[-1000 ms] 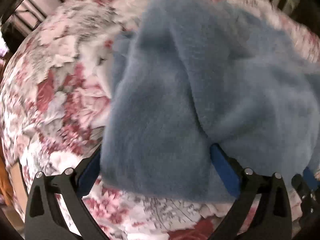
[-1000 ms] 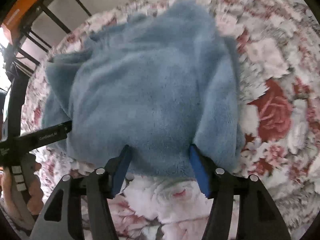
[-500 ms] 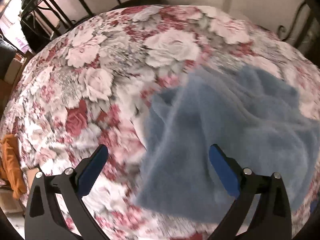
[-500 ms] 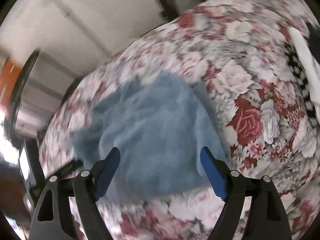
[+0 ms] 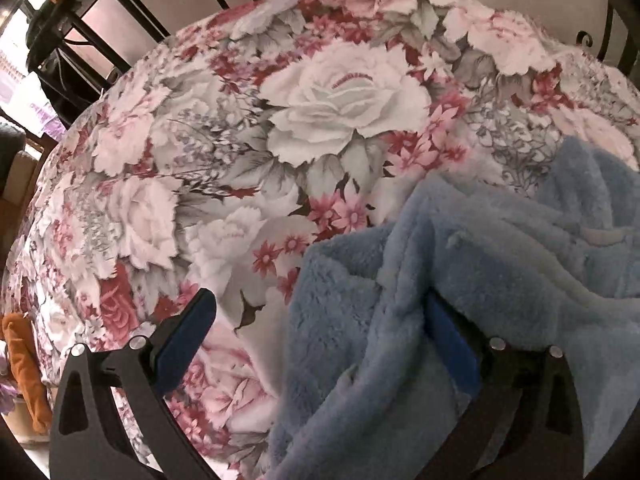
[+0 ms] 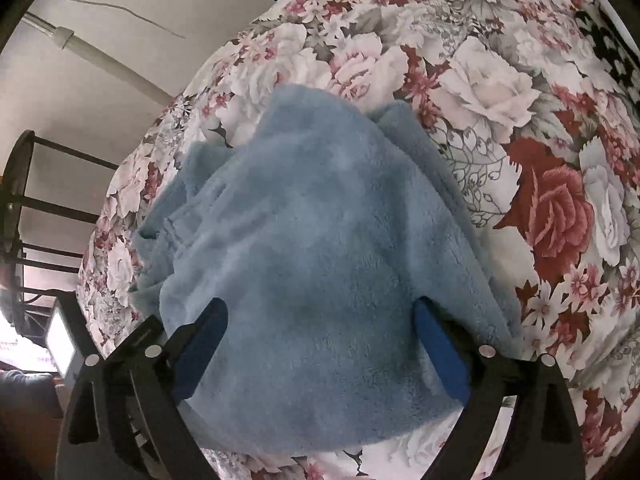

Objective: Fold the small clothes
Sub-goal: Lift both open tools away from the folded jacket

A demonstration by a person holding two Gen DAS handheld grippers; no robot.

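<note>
A fluffy light-blue garment (image 6: 320,220) lies crumpled on the floral bedspread (image 6: 560,208). My right gripper (image 6: 320,320) hovers right over its near edge. Its jaws are opening wide, the fleece lies beneath and between them, and the blue pads (image 6: 204,340) do not press on it. In the left wrist view the garment (image 5: 500,280) fills the lower right. My left gripper (image 5: 320,320) stands open at its left edge. A fold drapes against the right finger (image 5: 452,344), while the left finger (image 5: 188,332) is over bare bedspread (image 5: 340,92).
Black metal bed-frame bars (image 5: 132,12) and a pale wall run behind the bed. An orange cloth (image 5: 24,364) hangs off the left side. A black-and-white patterned cloth (image 6: 612,52) lies at the far right. A bright screen (image 6: 60,340) glows beside the bed.
The right jaws have widened off the fleece and the gripper has rolled and drawn back. The left gripper has slid left, so the garment now sits at the right of its view.
</note>
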